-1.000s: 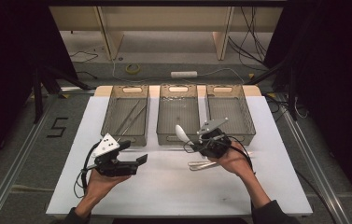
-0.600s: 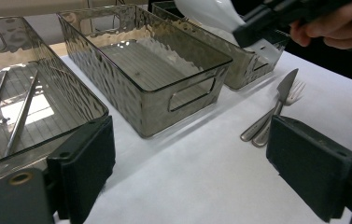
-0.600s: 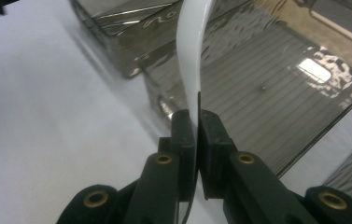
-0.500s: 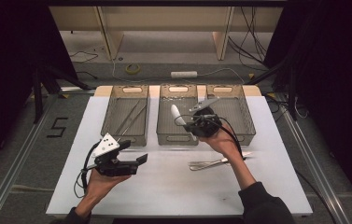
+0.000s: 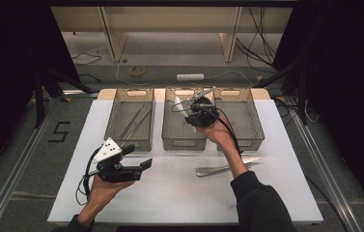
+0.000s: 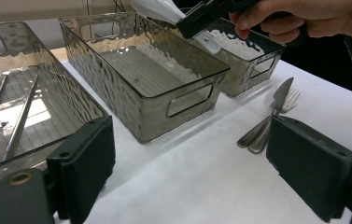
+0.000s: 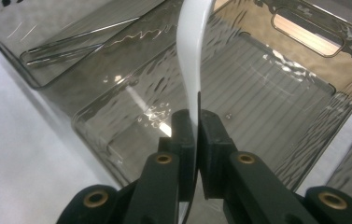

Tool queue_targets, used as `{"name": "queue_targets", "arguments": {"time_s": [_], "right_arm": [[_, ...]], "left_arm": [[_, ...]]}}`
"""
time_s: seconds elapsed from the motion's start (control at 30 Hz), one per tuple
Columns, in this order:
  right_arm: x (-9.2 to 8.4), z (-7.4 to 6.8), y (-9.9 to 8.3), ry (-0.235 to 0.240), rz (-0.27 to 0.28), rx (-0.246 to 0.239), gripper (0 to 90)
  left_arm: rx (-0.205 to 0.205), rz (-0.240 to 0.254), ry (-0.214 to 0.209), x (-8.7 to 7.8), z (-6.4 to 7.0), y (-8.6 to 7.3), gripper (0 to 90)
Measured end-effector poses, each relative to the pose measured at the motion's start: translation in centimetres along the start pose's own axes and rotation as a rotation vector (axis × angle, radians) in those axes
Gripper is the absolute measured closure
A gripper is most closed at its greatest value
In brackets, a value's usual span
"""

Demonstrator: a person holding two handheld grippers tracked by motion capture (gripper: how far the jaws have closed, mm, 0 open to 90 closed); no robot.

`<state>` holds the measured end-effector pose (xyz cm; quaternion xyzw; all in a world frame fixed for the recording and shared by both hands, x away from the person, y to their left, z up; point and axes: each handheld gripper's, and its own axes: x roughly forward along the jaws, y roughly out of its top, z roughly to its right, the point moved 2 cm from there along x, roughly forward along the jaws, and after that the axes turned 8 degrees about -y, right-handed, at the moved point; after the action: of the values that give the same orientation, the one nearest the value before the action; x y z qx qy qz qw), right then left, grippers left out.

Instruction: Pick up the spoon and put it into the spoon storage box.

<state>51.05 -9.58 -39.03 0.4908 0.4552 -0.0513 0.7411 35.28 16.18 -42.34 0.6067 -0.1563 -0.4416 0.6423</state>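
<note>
The right gripper was clamped on the handle of a white spoon, held above the middle bin at about 12 o'clock. It looked light, stiff and smooth, perhaps slippery. The left gripper stood open, empty.

Dim workroom around a lit white table

The white table stands on grey carpeted floor marked with a black "5"; metal rails flank it, pale wooden shelving rises behind, cables and a white power strip lie beneath, and darkness fills both sides.
</note>
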Motion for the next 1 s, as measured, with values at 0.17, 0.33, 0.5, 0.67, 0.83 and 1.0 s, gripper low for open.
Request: {"name": "queue_targets", "arguments": {"time_s": [0.17,0.33,0.5,0.67,0.83,1.0], "right_arm": [[0.6,0.1,0.3,-0.014,-0.006,0.012,86.3],[1.2,0.2,0.4,-0.017,-0.010,0.028,86.3],[1.8,0.2,0.4,-0.022,-0.020,0.039,86.2],[2.6,0.1,0.2,-0.026,-0.039,0.047,86.2],[3.4,-0.4,-0.1,-0.027,-0.057,0.044,86.2],[4.1,-0.7,-0.2,-0.039,-0.072,0.047,86.1]], "left_arm": [[0.006,0.000,-0.002,0.0,0.1,0.0,15.0],[0.010,-0.004,-0.001,0.1,0.1,0.0,15.0],[0.013,-0.003,0.001,0.1,0.1,0.0,15.0],[0.012,-0.004,0.002,0.1,0.2,0.0,15.0],[0.018,-0.009,0.002,0.1,0.2,0.0,15.0],[0.019,-0.007,0.002,0.1,0.2,0.0,15.0]]}}
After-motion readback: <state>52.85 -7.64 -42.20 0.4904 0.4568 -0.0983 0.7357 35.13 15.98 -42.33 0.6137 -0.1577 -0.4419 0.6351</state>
